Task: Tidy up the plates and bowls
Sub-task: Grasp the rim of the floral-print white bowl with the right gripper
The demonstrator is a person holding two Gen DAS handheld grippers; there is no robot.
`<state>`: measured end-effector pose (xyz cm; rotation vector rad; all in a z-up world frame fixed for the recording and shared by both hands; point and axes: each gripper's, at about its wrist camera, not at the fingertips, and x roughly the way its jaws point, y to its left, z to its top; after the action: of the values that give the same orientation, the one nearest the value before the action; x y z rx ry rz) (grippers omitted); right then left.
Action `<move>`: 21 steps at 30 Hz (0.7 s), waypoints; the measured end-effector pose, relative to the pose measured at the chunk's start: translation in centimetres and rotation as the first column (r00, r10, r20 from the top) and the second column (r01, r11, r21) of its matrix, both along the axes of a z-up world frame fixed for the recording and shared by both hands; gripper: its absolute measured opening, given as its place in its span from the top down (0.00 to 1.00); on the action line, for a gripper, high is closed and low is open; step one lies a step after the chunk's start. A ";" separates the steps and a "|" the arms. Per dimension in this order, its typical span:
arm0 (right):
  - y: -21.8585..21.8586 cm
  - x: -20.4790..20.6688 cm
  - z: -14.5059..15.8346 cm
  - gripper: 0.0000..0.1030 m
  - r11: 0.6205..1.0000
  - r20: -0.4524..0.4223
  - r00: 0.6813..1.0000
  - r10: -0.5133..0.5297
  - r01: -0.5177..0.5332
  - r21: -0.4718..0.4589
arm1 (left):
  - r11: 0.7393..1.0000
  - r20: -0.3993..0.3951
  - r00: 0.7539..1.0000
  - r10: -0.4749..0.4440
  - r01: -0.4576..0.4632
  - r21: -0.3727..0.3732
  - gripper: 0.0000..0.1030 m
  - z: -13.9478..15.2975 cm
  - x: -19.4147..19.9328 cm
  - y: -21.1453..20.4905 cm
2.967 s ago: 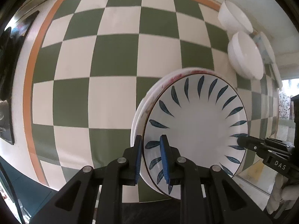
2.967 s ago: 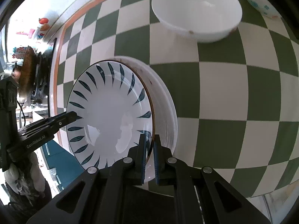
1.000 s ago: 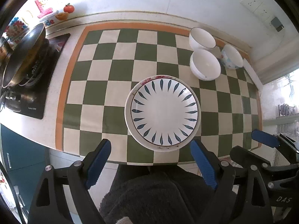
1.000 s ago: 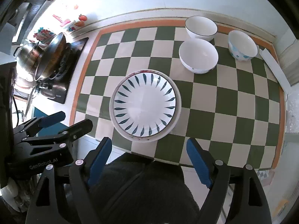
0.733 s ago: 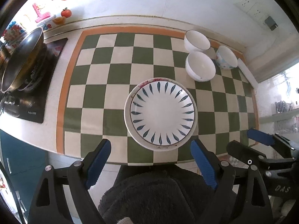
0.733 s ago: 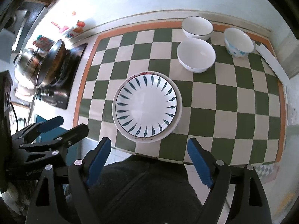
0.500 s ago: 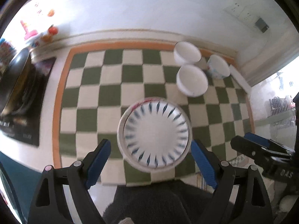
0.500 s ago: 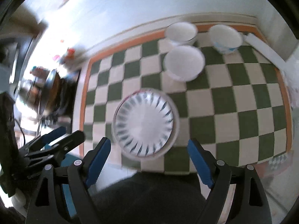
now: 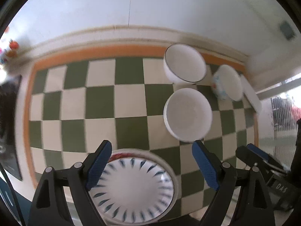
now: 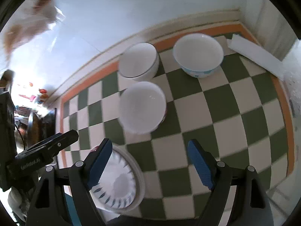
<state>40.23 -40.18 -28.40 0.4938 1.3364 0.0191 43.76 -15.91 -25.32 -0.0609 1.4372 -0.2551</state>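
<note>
A blue-leaf plate [image 9: 131,186] lies stacked on a larger white plate [image 9: 169,167] near the counter's front edge; the stack also shows in the right wrist view [image 10: 116,190]. Three bowls stand further back: a plain white bowl [image 9: 188,114] [image 10: 143,107], a dark-rimmed white bowl [image 9: 185,66] [image 10: 139,62] and a blue-patterned bowl [image 9: 227,82] [image 10: 198,54]. My left gripper [image 9: 152,162] is open and empty above the plates. My right gripper [image 10: 150,160] is open and empty, between the plates and the plain bowl.
The green-and-cream checked counter [image 9: 99,101] has an orange border and a white wall behind. A stove with a pan [image 10: 35,120] is at the far left. A white strip [image 10: 255,56] lies at the back right corner.
Both grippers let go of the blue-leaf plate on the white plate and opened. They drew back, then swung forward toward the bowls, so the plates now sit low in both views.
</note>
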 end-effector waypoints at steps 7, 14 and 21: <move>-2.5 6.0 -7.6 0.37 0.996 -0.112 0.991 0.069 -0.062 0.063 | 0.998 -0.143 0.988 0.061 -0.062 -0.001 0.19 -6.5 3.8 -2.8; -2.2 9.2 -12.2 0.64 0.983 -0.166 0.975 0.149 -0.127 0.136 | 0.998 -0.210 0.976 0.063 -0.058 0.030 0.74 -10.0 5.4 -4.9; -1.3 9.7 -13.1 0.90 0.981 -0.178 0.968 0.175 -0.155 0.119 | 0.998 -0.174 0.984 0.045 -0.039 0.040 0.81 -8.9 4.4 -6.3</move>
<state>49.92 -41.48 -41.53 0.4799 1.5651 0.1852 48.14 -22.25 -34.24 -0.0853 1.6133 -0.1925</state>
